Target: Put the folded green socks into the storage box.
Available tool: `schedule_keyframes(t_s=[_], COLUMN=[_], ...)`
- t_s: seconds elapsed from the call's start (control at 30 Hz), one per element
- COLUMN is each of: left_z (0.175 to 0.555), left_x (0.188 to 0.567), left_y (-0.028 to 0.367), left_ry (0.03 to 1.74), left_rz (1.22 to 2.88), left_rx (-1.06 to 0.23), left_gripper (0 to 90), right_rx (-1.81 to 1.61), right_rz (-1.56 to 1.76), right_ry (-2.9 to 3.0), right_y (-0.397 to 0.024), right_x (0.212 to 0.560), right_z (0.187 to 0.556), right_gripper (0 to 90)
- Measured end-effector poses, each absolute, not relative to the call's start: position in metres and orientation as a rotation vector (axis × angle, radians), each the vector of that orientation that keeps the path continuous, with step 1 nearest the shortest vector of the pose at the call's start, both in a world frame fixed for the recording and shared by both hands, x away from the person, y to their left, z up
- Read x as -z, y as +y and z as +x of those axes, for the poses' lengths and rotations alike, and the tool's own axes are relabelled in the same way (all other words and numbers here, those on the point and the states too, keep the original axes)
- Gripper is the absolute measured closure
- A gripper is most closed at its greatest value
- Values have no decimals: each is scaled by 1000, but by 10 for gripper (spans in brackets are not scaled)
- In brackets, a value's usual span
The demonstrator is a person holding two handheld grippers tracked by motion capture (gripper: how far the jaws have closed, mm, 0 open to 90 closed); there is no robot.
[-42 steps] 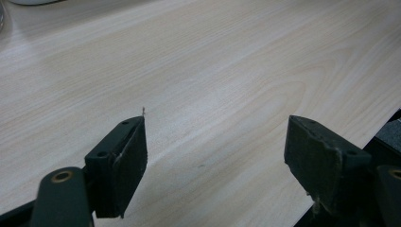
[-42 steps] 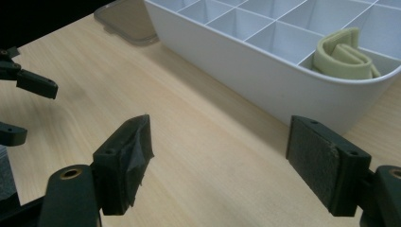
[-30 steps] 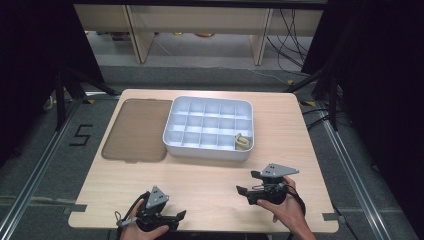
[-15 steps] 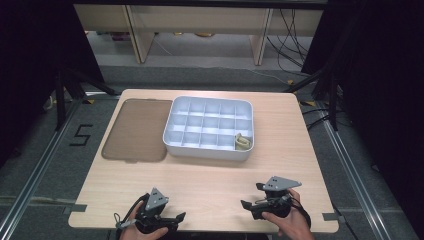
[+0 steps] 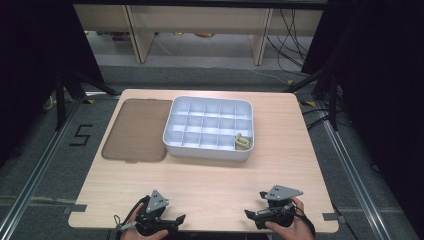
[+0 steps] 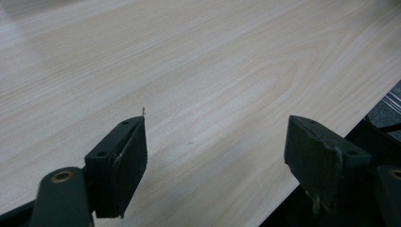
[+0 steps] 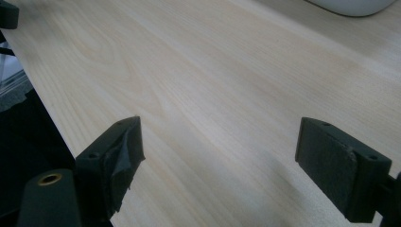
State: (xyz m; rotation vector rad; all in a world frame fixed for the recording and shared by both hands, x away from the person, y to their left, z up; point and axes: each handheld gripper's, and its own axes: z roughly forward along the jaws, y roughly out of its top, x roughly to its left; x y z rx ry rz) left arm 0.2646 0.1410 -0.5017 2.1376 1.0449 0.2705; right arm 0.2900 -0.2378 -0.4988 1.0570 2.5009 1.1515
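Left gripper (image 5: 176,219): near the front edge of the table (image 5: 210,175), on the left; jaws wide apart, nothing between them, only bare wood under them.
Right gripper (image 5: 250,215): near the front edge on the right; jaws have just been opening and stand wide, holding nothing.
Tray (image 5: 209,128): white, with compartments, at the middle back, well apart from both grippers.
Small object (image 5: 242,142): pale, in the tray's front right compartment.
Lid (image 5: 136,130): brown, flat, just left of the tray.
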Motion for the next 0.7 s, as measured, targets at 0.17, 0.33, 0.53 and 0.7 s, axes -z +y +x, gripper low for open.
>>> schedule_keyframes(t_s=[0.17,0.33,0.53,0.7], left_z=[266,266,266,266], left_x=[501,503,503,502], left_y=[143,142,142,143], left_ry=[1030,1055,1052,1048], left_rz=[2176,2128,2135,2138], left_rx=[-283,-277,-281,-291], left_gripper=[218,218,218,218], right_rx=[-1141,-1134,-1134,-1128], right_rz=[1072,1075,1074,1090], right_ry=[2493,2485,2484,2489], right_y=[-239,-239,-239,-239], right_x=[499,499,499,499], right_z=[289,288,288,288], right_gripper=[166,165,166,166])
